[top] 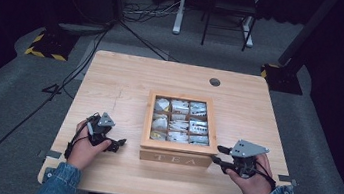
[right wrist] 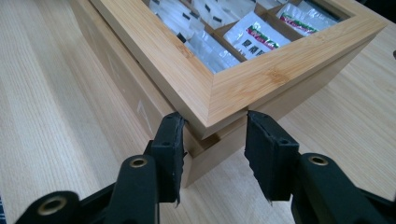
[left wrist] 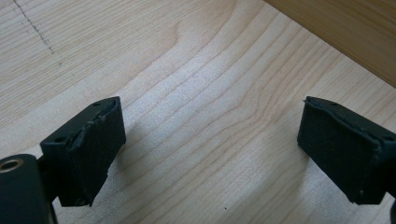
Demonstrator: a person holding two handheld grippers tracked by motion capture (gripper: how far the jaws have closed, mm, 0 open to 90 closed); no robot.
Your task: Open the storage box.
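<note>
A wooden tea box (top: 149, 119) marked TEA stands at the table's middle front. Under its framed lid, compartments hold white tea bags (top: 182, 121). My left gripper (top: 121, 144) rests open on the bare wood just left of the box. In the left gripper view its pads (left wrist: 210, 149) stand wide apart over the tabletop, with the box side (left wrist: 345, 32) at the upper right. My right gripper (top: 218, 154) sits at the box's front right corner. In the right gripper view its jaws (right wrist: 215, 120) straddle the lid corner (right wrist: 154, 51), close beside it without clamping. Tea bags (right wrist: 252, 37) show through the lid.
The light wooden table (top: 127, 76) has a round cable hole (top: 215, 82) at its back right. Cables run over the grey floor at the left, past a yellow-and-black striped base (top: 48, 45). A white stand (top: 181, 7) and dark chair legs are behind the table.
</note>
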